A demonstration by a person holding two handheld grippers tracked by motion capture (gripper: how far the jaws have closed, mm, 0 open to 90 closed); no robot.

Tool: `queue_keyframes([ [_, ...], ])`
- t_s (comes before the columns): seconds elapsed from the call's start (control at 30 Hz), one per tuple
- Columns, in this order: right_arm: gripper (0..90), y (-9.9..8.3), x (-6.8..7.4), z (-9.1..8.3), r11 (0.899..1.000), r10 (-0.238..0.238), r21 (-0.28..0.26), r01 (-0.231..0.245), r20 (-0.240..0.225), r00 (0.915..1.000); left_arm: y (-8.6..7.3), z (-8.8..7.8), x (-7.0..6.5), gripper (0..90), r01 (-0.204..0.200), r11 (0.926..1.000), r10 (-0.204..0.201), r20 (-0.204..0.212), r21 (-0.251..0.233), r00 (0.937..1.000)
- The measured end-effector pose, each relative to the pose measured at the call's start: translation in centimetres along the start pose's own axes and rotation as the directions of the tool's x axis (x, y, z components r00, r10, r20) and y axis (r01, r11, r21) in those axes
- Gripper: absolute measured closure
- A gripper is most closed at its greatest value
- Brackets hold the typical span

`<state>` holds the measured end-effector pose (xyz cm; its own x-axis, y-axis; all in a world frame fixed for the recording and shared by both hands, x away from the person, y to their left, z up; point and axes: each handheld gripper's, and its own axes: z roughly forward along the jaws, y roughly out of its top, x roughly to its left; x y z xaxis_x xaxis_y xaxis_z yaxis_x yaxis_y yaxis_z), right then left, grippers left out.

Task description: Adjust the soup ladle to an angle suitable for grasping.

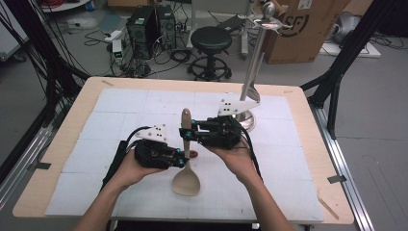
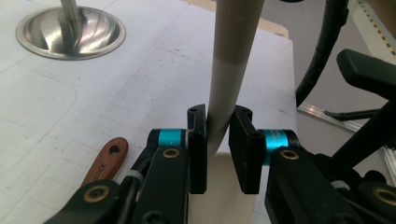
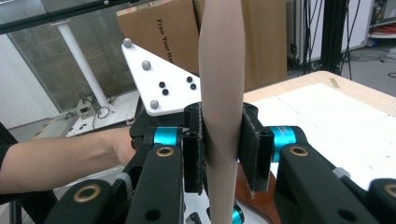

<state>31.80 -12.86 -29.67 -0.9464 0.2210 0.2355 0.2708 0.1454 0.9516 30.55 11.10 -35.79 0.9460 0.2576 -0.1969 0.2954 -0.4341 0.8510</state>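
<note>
Spoon [image 1: 185,159], beige and long-handled, is held between both claws above the white surface [image 1: 120,110], in front of the steel stand [image 1: 253,72]. Its neck, just above the bowl, is clamped by the left claw [image 1: 183,162], and its handle is pinched by the right claw [image 1: 190,133], nearer the stand. A brown wooden handle [image 2: 106,160] is seen lying on the surface beside the left claw, farther from the stand
</note>
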Motion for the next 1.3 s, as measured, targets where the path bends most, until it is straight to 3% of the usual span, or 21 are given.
queue_keyframes([
  [0.1, 67.0, -0.4, -0.1, 0.1, 1.0, 0.002, 0.002, -0.002, 0.007, 1.0, 0.0, 0.0, 0.0, 78.2, -0.002, 1.0, 0.002, -0.002, 0.004, 1.0],
  [0.43, 65.6, -2.5, -0.3, 0.6, 1.0, 0.009, 0.024, -0.01, 0.017, 0.9998, 0.0, 0.1, 0.1, 78.4, 0.004, 1.0, -0.004, -0.004, 0.004, 1.0],
  [0.67, 75.0, -3.7, -0.8, 0.8, 0.999, 0.026, 0.024, -0.027, 0.016, 0.9995, 0.0, 0.1, 0.2, 78.4, 0.001, 1.0, -0.001, -0.001, 0.006, 1.0],
  [0.8, 75.7, -3.6, -0.8, 0.7, 1.0, 0.017, 0.026, -0.017, 0.008, 0.9998, 0.0, -0.1, 0.1, 76.2, 0.006, 0.9998, -0.006, 0.006, -0.017, 1.0],
  [1.0, 75.8, -3.4, -0.9, 0.0, 1.0, 0.004, 0.026, -0.005, 0.027, 0.9996, 0.1, -1.6, 0.1, 66.1, 0.002, 0.9987, -0.003, -0.02, -0.052, 0.9998],
  [1.3, 75.9, -2.8, -1.4, -1.4, 1.0, -0.004, 0.015, 0.003, 0.061, 0.9981, -0.7, -2.9, 0.7, 58.1, 0.009, 0.9986, -0.013, -0.078, -0.051, 0.9969],
])
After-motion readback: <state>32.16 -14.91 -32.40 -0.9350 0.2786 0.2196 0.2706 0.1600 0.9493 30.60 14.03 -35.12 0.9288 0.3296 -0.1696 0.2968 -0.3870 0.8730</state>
